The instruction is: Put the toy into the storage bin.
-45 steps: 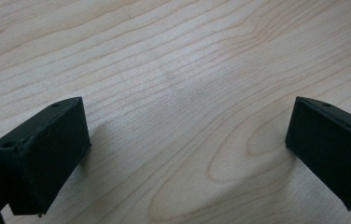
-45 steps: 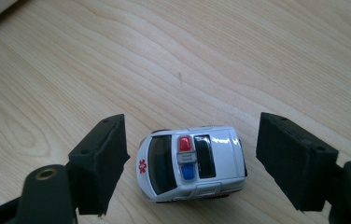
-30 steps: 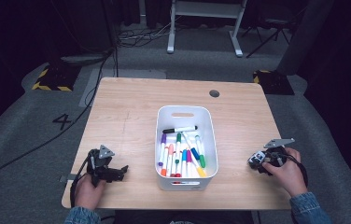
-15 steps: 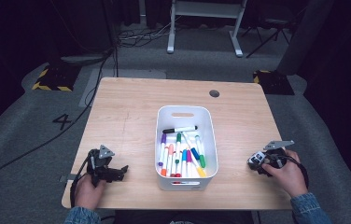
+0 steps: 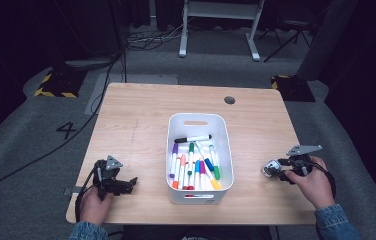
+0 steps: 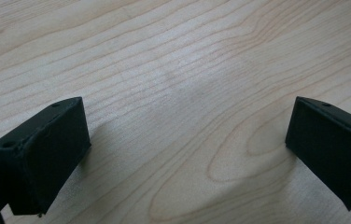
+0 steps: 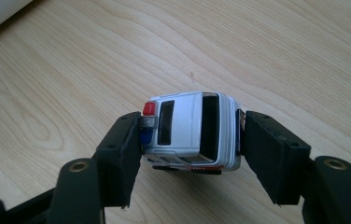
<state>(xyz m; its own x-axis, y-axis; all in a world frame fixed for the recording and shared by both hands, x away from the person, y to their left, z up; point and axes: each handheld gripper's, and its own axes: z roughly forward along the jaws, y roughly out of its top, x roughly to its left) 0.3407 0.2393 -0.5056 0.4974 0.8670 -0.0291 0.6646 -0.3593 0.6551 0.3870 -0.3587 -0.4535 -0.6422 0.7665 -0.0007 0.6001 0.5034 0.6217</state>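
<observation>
Toy car (image 7: 190, 133), one, clamped in right hand-held gripper (image 7: 190, 140); one bin (image 5: 199, 195).

Toy car (image 7: 190, 133) right of bin (image 5: 199, 192)

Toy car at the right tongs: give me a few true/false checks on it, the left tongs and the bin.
1. The right tongs have closed in on a toy car. True.
2. The left tongs hold a marker. False: open, only bare table between the jaws.
3. The bin holds markers. True.
4. The car sits in the bin. False: it is on the table, right of it.
</observation>
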